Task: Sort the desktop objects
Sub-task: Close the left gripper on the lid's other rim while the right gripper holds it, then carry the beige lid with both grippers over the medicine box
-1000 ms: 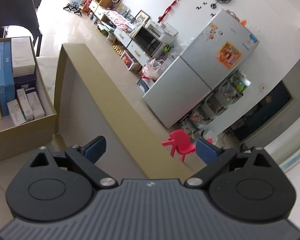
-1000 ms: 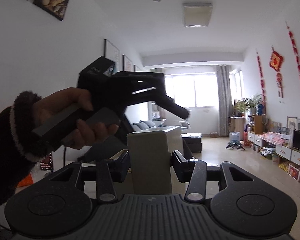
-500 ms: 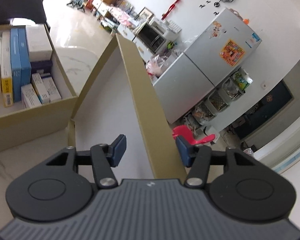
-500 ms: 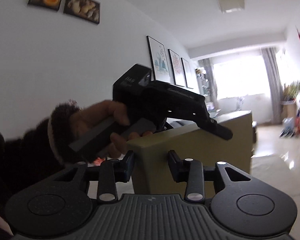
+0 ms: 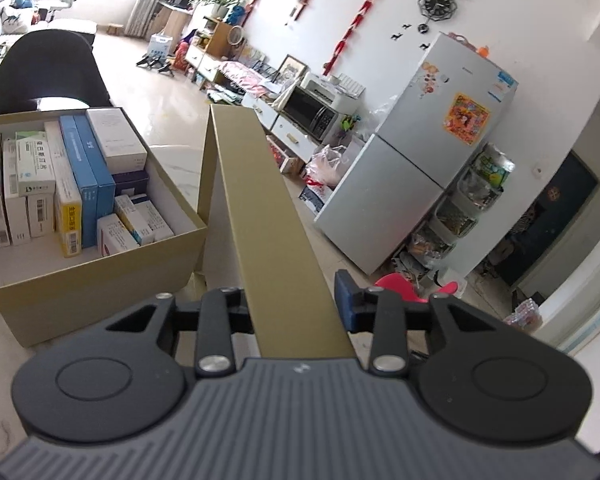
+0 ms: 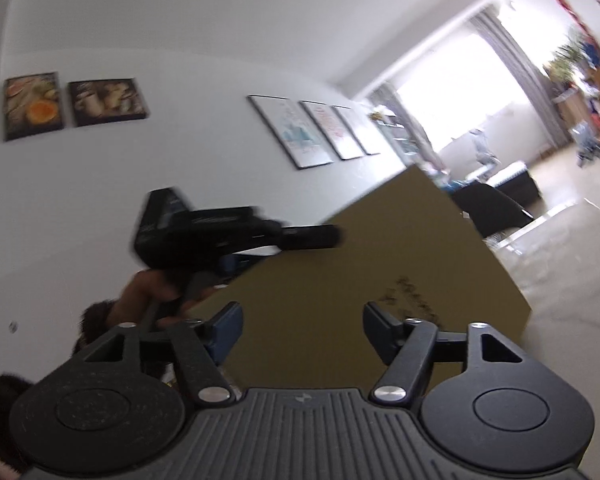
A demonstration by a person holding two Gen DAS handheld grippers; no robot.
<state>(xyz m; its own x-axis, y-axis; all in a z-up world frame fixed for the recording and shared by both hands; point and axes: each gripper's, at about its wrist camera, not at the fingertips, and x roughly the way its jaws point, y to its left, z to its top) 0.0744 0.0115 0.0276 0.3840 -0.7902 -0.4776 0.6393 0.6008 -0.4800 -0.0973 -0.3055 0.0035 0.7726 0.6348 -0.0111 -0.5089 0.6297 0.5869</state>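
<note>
The left claw (image 5: 296, 312) is closing on the lid's (image 5: 260, 216) rim, beside the box (image 5: 100, 276) of cartons; the right claw (image 6: 300, 330) is opening, lid between.

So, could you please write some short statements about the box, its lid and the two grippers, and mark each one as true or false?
1. The open gold box holds many medicine packets. True.
2. The gold lid lies flat and closed on top of the box. False: it is off the box, raised beside it.
3. The lid's rim passes between the fingers of the left gripper, which are closing. True.
4. The right gripper is clamped on a blue packet. False: its fingers stand apart, opening, in front of the lid.
5. A silver fridge stands in the background. True.
</note>
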